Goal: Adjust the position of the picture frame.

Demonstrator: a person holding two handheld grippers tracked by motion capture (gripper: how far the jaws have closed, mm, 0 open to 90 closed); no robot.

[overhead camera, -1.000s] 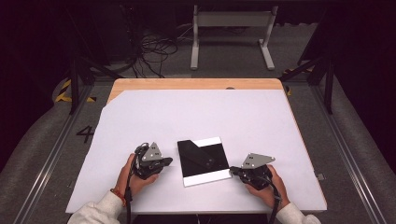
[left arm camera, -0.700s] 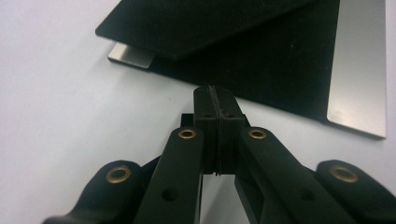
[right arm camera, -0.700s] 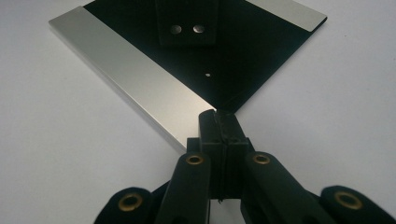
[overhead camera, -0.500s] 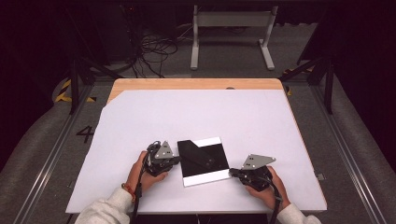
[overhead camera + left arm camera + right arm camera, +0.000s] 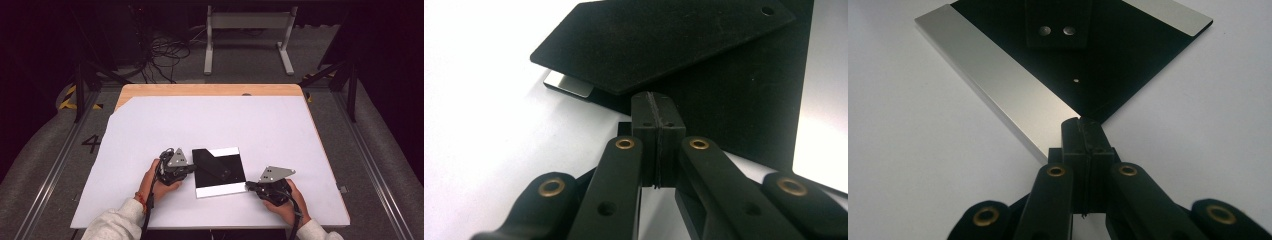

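A square plate with a black face and silver edge strips lies flat on the white table sheet, low centre in the high view. A black pentagonal flap sits on its 10 o'clock part. Left gripper at the plate's 9 o'clock edge, jaws clenched on nothing, tips touching the plate edge under the flap. Right gripper at the plate's 4 o'clock corner, jaws clenched empty, tips against that corner.
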